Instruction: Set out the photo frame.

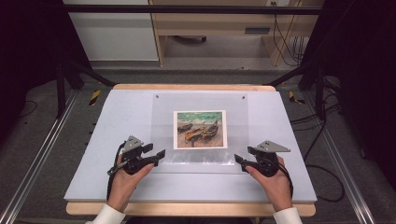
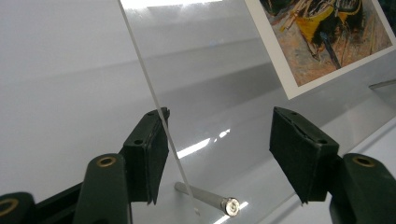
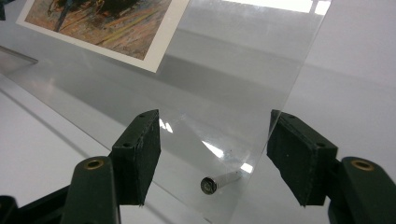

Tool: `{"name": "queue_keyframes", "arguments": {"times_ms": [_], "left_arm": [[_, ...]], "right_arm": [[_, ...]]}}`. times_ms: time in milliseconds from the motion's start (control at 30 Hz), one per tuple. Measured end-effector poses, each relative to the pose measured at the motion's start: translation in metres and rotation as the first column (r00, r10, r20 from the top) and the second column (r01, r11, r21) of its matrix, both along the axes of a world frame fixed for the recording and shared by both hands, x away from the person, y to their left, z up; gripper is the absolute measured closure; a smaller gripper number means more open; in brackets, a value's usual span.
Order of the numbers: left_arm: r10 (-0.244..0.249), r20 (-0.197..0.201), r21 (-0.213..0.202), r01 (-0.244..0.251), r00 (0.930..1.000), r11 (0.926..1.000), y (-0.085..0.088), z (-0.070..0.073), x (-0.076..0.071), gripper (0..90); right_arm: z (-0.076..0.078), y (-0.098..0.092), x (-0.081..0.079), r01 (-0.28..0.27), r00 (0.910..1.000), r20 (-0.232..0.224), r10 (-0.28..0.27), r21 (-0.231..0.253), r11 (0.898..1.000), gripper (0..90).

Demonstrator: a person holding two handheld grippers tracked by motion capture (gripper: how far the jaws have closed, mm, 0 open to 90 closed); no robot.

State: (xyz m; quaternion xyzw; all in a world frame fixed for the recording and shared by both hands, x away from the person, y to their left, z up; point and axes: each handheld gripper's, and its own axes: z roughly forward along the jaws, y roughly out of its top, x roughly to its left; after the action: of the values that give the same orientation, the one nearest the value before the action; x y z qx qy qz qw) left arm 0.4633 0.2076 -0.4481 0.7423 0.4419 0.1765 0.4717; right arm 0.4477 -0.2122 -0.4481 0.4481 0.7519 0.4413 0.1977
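Here clear acrylic sheet (image 1: 201,135) between tools: left tool (image 1: 159,154) and right tool (image 1: 239,159) spread, straddling near corners, not pinching.

The print (image 1: 200,129) has a white border with teal up top and orange-brown below, boats I think. It sits under a clear sheet (image 1: 163,121) on a pale grey-lavender board (image 1: 116,121), and both grippers are black.

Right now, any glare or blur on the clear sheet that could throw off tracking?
High view: soft and low in detail, the clear sheet barely stands out from the table, with a faint bright band along its near edge. Left gripper view: white glare streaks beside the metal pin; the print is slightly soft. Right gripper view: ceiling light reflects at the sheet's top edge, with small glints by the pin.
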Motion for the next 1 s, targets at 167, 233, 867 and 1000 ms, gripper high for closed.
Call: {"name": "queue_keyframes", "arguments": {"times_ms": [167, 233, 867, 1000], "left_arm": [[0.006, -0.001, -0.012, -0.006, 1.0, 0.9999, 0.002, -0.001, -0.003, 40.3], [0.008, -0.001, -0.007, -0.008, 1.0, 0.9999, 0.002, 0.0, -0.004, 40.4], [0.011, 0.01, 0.006, -0.011, 0.9999, 0.9999, 0.003, -0.001, -0.013, 45.3], [0.011, 0.011, 0.006, -0.011, 0.9999, 0.9999, 0.003, -0.001, -0.015, 46.1]], "right_arm": [[0.0, 0.0, -0.003, -0.005, 1.0, 0.006, 0.006, -0.016, 1.0, 37.0], [0.0, 0.0, -0.003, -0.003, 1.0, 0.008, 0.003, -0.019, 1.0, 37.1], [-0.002, -0.002, -0.015, 0.005, 0.9998, 0.018, -0.004, -0.038, 0.999, 45.4], [-0.003, -0.002, -0.017, 0.007, 0.9998, 0.02, -0.006, -0.037, 0.999, 46.3]]}}
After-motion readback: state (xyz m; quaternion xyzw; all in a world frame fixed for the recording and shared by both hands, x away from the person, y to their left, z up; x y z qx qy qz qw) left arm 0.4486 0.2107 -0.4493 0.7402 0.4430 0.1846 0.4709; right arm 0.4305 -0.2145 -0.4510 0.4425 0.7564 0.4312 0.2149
